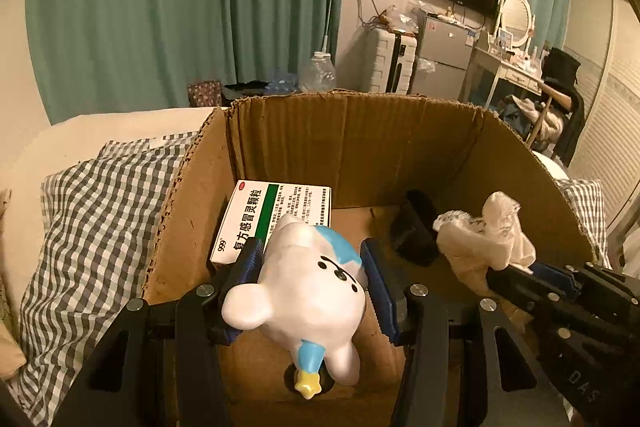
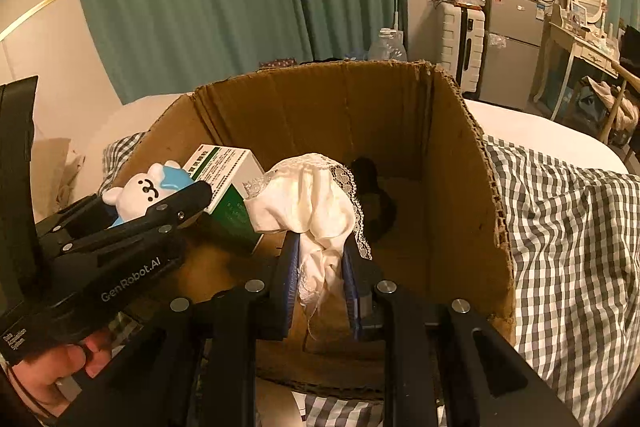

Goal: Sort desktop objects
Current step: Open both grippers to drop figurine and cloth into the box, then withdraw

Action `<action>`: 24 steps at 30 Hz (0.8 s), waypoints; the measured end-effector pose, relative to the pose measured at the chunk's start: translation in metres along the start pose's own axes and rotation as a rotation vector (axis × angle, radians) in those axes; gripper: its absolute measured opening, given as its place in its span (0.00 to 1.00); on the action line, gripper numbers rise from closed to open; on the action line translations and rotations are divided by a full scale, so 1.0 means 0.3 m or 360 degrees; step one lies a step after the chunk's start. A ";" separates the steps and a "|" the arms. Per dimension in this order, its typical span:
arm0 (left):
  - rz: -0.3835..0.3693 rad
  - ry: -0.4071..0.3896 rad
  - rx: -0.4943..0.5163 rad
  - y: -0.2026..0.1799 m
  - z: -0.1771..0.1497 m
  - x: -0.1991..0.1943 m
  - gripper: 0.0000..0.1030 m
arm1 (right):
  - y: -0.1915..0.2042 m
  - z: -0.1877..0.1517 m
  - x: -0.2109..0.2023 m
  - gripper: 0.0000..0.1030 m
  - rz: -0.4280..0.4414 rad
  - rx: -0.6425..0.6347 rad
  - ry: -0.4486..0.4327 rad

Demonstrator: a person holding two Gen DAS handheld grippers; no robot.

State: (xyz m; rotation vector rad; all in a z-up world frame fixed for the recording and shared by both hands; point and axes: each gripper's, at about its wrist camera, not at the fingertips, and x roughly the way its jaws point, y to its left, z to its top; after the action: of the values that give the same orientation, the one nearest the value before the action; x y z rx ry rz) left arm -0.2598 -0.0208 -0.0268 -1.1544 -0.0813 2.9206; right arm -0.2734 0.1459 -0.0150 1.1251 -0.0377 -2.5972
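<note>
A white bear figurine (image 1: 308,287) with a blue cap and a yellow star sits clamped between the blue pads of my left gripper (image 1: 312,259), over the inside of an open cardboard box (image 1: 360,147). The figurine (image 2: 148,193) also shows in the right wrist view, inside the left gripper (image 2: 160,203). My right gripper (image 2: 320,251) is shut on a white lace-edged cloth (image 2: 316,199), held above the box (image 2: 460,187). That cloth (image 1: 484,239) hangs at the right of the left wrist view, with the right gripper (image 1: 516,273) below it.
A white and green medicine box (image 1: 276,215) lies in the box's left back corner, and a dark object (image 1: 416,231) at its right back. The box stands on a checked bedcover (image 2: 568,227). A hand (image 2: 60,367) holds the left gripper's handle.
</note>
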 end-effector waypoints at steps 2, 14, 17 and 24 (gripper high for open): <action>0.0000 0.0002 0.0005 -0.005 0.002 -0.003 0.58 | -0.001 0.007 -0.003 0.29 -0.0012 -0.0001 -0.0010; 0.0121 -0.0094 -0.0009 0.008 0.004 -0.116 0.94 | 0.021 0.018 -0.114 0.63 -0.0118 -0.0013 -0.0125; 0.0105 -0.0093 -0.0061 0.016 0.004 -0.151 0.95 | 0.032 0.020 -0.156 0.69 -0.0138 -0.0015 -0.0149; 0.0102 -0.0127 -0.0095 0.035 -0.001 -0.269 0.95 | 0.048 0.024 -0.281 0.69 -0.0162 -0.0027 -0.0208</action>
State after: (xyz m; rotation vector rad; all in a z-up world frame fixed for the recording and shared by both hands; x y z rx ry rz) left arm -0.2005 -0.0328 0.0276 -1.0669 -0.1346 3.0404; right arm -0.2205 0.1559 0.0517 0.9742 0.0129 -2.7527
